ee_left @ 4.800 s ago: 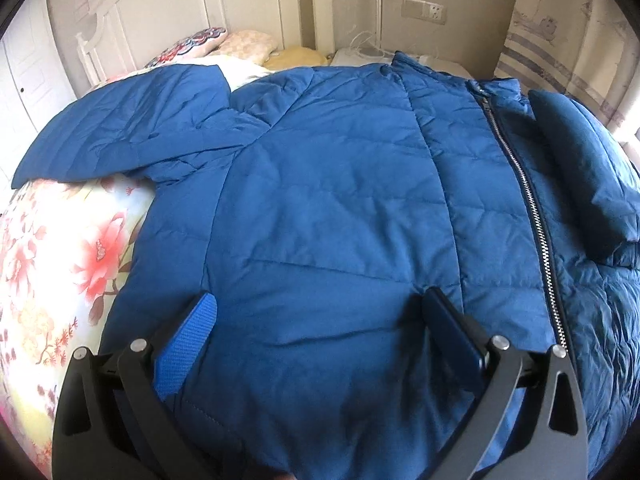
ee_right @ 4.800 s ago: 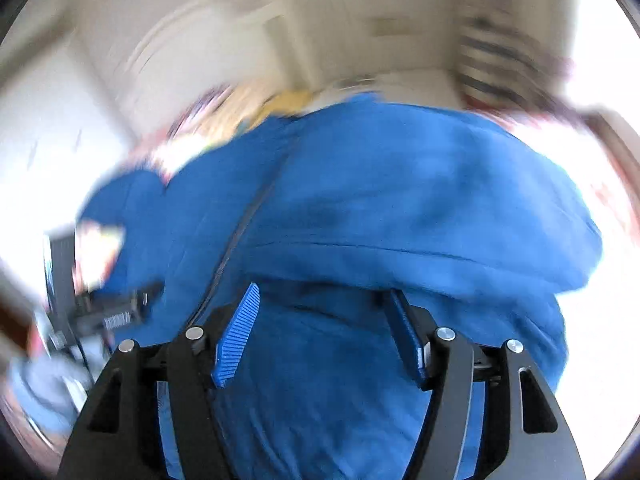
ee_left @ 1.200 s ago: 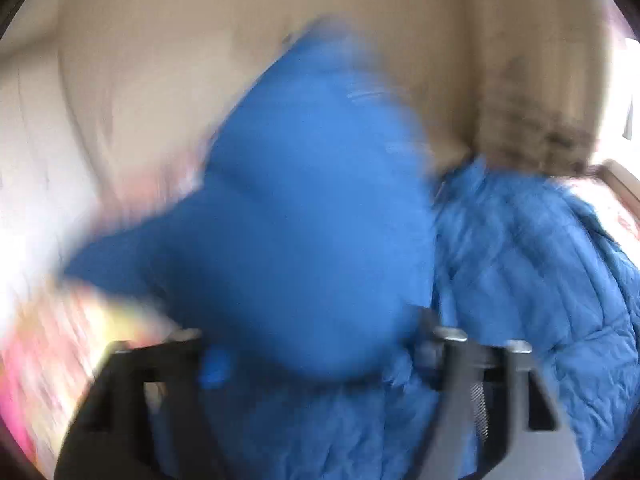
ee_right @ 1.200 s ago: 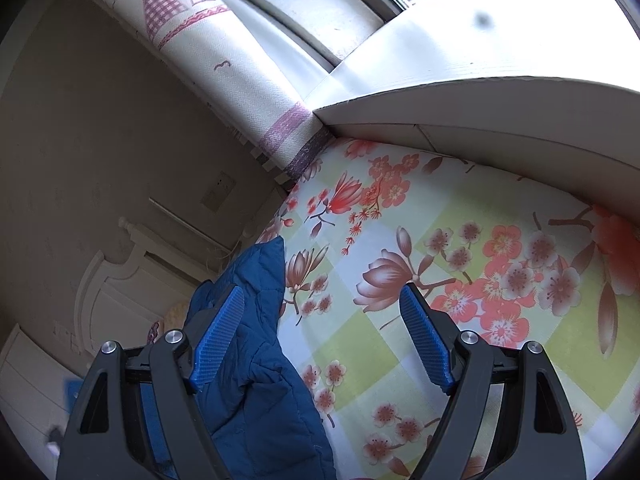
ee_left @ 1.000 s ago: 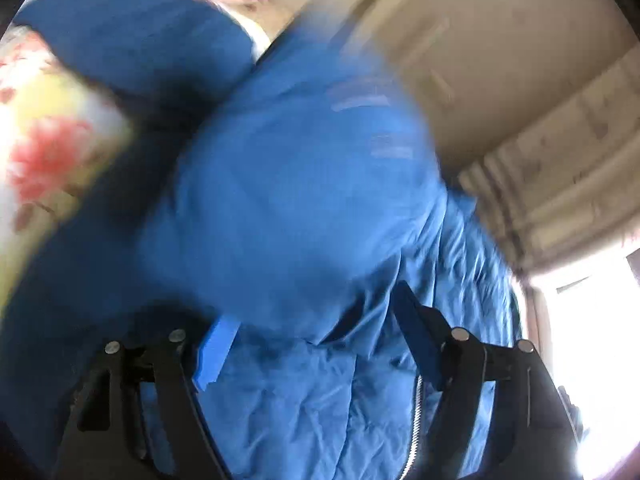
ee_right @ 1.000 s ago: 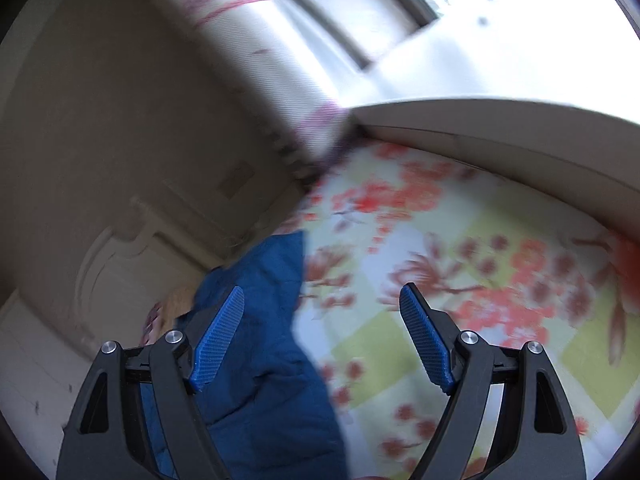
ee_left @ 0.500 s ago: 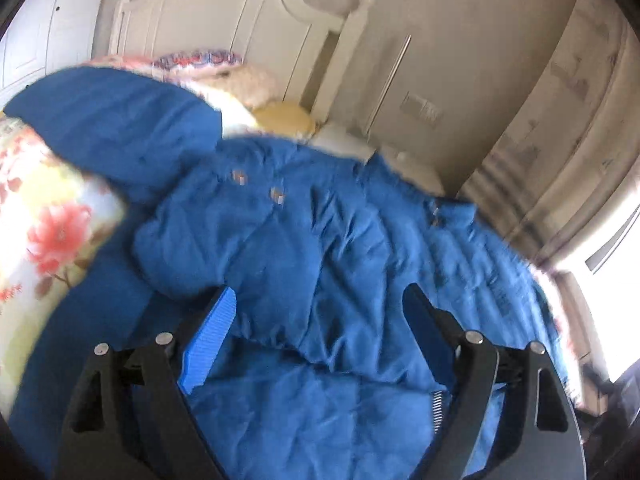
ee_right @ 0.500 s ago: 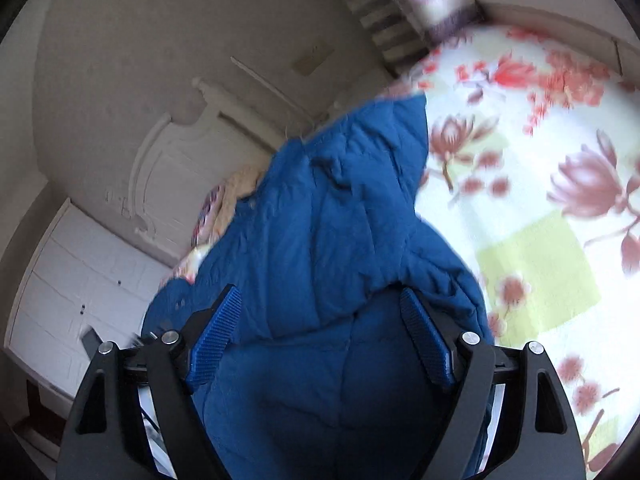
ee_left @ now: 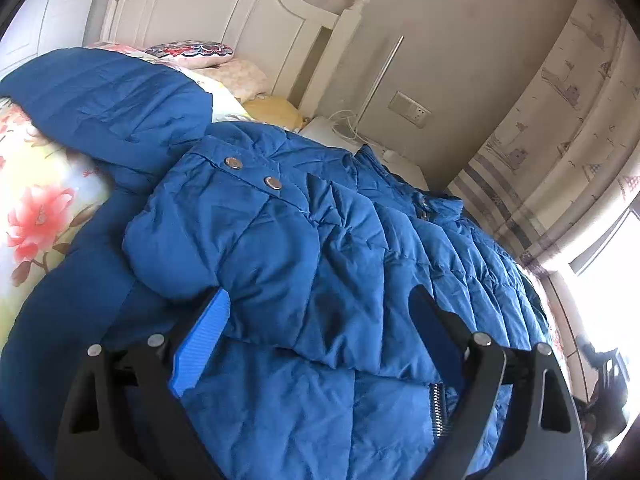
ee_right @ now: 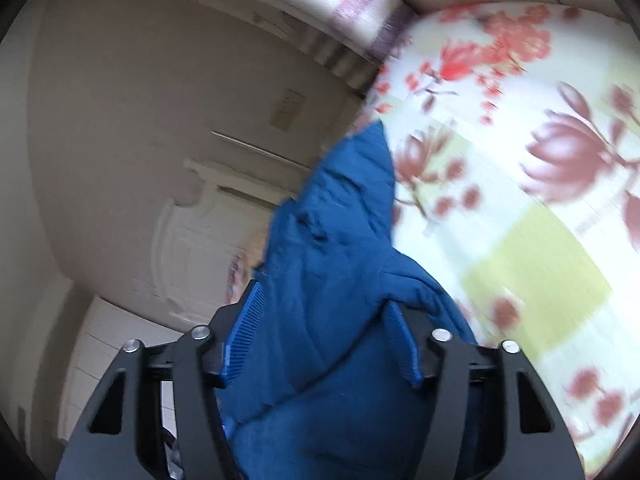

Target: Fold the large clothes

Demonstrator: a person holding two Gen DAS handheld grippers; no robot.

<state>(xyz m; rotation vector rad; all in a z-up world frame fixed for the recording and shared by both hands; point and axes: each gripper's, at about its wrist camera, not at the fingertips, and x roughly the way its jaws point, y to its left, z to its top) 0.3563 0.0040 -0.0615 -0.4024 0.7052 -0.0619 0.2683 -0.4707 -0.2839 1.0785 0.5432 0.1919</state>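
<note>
A large blue puffer jacket [ee_left: 320,248] lies spread on the bed. One sleeve with two snap buttons [ee_left: 224,220] lies folded across the jacket's front, and its zipper [ee_left: 438,408] shows near the bottom. The hood or other sleeve [ee_left: 104,100] lies at the far left. My left gripper [ee_left: 320,320] is open and hovers just over the folded sleeve, holding nothing. My right gripper [ee_right: 324,336] has its jaws partly closed around a bunched fold of the jacket [ee_right: 340,248], and the fabric fills the gap between the pads.
The bed has a floral sheet [ee_left: 36,208] [ee_right: 540,184]. Pillows [ee_left: 192,50] and a white headboard [ee_left: 224,12] stand at the far end. A white bedside table [ee_left: 332,132], a wall socket [ee_left: 412,110] and a patterned curtain [ee_left: 560,128] are at the right.
The left gripper let go of the sleeve, which now lies across the jacket's front. The right gripper swung from the bare sheet to the jacket and closed in on a fold of it.
</note>
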